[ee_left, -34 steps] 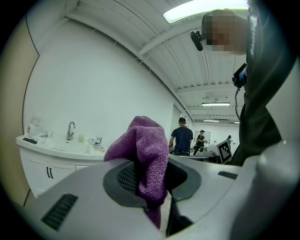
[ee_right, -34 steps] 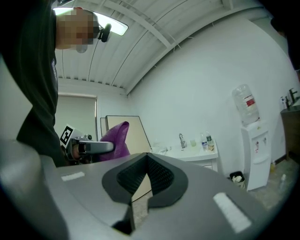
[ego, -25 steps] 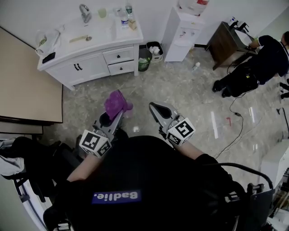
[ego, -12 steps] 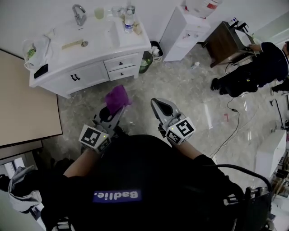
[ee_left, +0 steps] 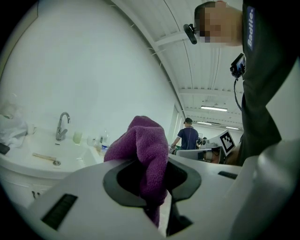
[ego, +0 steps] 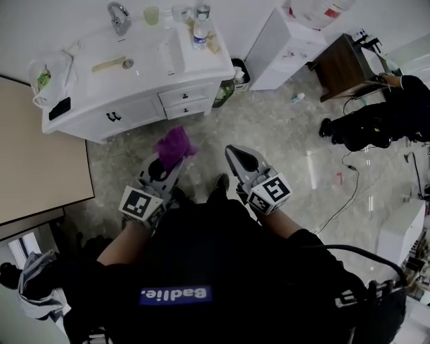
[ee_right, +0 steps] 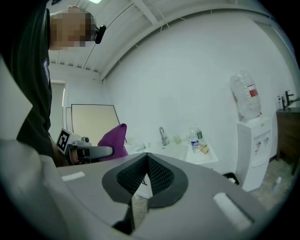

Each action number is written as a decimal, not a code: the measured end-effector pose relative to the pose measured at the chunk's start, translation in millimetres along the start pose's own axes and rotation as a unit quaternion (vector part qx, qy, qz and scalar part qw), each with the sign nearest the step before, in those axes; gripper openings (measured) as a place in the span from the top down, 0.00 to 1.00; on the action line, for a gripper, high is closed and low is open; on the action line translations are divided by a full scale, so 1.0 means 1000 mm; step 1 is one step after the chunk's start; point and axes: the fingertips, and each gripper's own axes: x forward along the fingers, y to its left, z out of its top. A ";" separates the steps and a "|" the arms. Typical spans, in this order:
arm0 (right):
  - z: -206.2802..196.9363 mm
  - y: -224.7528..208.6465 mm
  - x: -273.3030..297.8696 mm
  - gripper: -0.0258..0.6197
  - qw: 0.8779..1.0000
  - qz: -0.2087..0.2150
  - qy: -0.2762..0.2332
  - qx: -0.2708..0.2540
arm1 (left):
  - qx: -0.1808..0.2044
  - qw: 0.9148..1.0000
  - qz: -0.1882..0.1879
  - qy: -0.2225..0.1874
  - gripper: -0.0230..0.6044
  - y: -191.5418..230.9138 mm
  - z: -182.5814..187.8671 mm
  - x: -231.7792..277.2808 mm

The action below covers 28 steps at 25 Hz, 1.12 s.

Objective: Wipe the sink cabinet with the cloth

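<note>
Sink cabinet (ego: 101, 119) sits closer in the head view than a second ago; cloth (ego: 173, 146) is still clamped in the left gripper (ego: 166, 168).
Purple cloth is bunched between the left jaws, which are closed on it, up in the air over the floor and well short of the white cabinet. Right gripper (ego: 236, 160) jaws are pressed together, nothing between them. Faucet (ego: 117, 17) and bottle (ego: 199, 30) are on the countertop, water dispenser (ego: 282, 47) to the cabinet's right.

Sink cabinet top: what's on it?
On the sink cabinet: faucet, green cup, water bottle, white bag, dark flat item. What's under the bag is hidden.
</note>
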 end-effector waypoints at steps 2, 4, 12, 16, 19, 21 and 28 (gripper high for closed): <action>-0.003 -0.013 0.006 0.97 1.000 0.012 0.002 0.008 | 0.001 1.000 0.023 0.002 0.82 0.008 -0.002 0.011; -0.006 -0.027 0.012 0.97 0.999 0.028 0.009 0.014 | -0.004 0.999 0.047 0.007 0.82 0.014 -0.007 0.021; -0.048 -0.099 0.039 0.97 0.997 0.059 0.046 0.028 | -0.009 0.991 0.133 -0.009 0.82 0.059 -0.050 0.070; -0.101 -0.117 0.066 0.97 0.995 0.070 0.058 0.050 | 0.008 0.987 0.158 -0.011 0.82 0.100 -0.084 0.095; -0.140 -0.127 0.093 0.97 0.993 0.080 0.052 0.066 | 0.018 0.985 0.172 -0.015 0.82 0.139 -0.115 0.110; -0.168 -0.133 0.113 0.97 0.992 0.081 0.048 0.078 | 0.023 0.983 0.184 -0.015 0.82 0.166 -0.137 0.115; -0.251 -0.149 0.168 0.97 0.991 0.102 0.040 0.082 | 0.025 0.975 0.222 -0.015 0.82 0.249 -0.211 0.141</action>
